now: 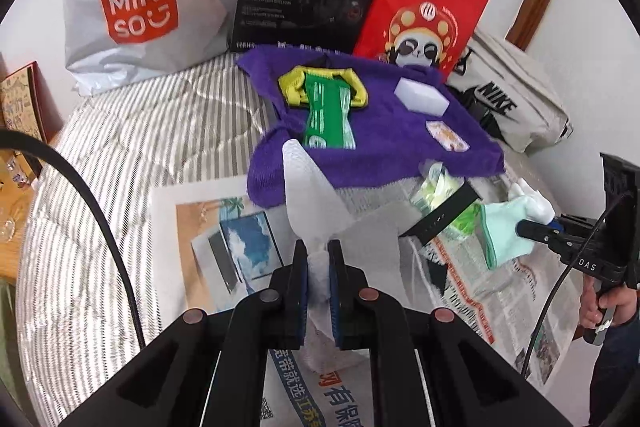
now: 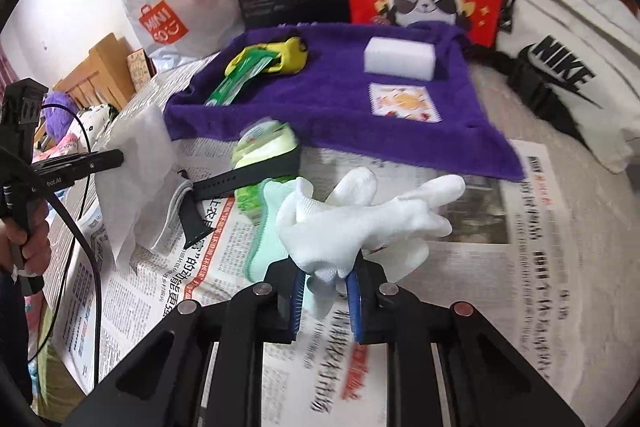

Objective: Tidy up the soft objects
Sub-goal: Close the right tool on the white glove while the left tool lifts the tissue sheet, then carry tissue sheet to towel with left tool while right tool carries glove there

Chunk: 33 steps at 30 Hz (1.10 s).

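my right gripper [image 2: 325, 287] pinched the white glove [image 2: 360, 223], fingers pointing right and away; my left gripper [image 1: 318, 267] pinched white tissue [image 1: 308, 195].

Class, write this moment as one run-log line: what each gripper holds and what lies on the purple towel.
left gripper: shut on white tissue | right gripper: shut on white glove | purple towel: white sponge, yellow gloves

Both wrist views, downward, purple towel [image 1: 376, 143] shared

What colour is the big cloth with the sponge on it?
Purple cloth; the right wrist view shows it best.
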Available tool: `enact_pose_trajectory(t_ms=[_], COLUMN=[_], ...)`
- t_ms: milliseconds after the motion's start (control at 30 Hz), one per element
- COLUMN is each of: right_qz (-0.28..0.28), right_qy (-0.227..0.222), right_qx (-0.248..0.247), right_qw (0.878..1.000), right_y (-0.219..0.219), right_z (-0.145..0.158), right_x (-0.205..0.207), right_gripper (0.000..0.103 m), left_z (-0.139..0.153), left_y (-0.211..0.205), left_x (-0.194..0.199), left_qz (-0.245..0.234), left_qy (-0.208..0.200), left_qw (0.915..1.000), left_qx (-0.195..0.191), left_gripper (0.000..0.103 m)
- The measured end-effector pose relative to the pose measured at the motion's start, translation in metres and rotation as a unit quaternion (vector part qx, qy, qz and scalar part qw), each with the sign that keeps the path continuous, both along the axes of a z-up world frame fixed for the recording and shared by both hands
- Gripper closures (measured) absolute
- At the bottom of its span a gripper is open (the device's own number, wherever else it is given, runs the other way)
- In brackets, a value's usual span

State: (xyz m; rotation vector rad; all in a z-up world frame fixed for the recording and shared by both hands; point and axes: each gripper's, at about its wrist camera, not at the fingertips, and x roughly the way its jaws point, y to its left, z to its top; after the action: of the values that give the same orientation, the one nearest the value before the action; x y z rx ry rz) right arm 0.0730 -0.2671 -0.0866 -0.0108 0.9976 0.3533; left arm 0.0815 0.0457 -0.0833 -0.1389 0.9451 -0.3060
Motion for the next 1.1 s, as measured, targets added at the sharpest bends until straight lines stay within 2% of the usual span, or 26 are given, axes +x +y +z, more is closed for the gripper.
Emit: enact_pose_trajectory(t_ms=[233, 733, 1100], right_qz=[-0.020, -0.027, -0.027], right_qy=[-0.016, -0.036, -0.040], right_qx=[0.007, 0.020, 0.013], right_qw=[1.000, 0.999, 0.999], right_y=[-0.020, -0.019, -0.012], right_z=[0.020, 0.043, 0.045], right_x=[0.003, 0.041, 0.073], right_gripper=[0.085, 0.085, 0.085], left_z=[0.024, 0.054, 0.057], left_y=[-0.003, -0.034, -0.042], left_x=[0.000, 0.023, 0.053], left_qz=[0.001, -0.025, -0.031], left_qy=[-0.019, -0.044, -0.048], left_qw=[0.9998, 0.9987, 0.9982], left_qx=[-0.004, 0.003, 0.015], left_gripper=[0.094, 0.094, 0.094])
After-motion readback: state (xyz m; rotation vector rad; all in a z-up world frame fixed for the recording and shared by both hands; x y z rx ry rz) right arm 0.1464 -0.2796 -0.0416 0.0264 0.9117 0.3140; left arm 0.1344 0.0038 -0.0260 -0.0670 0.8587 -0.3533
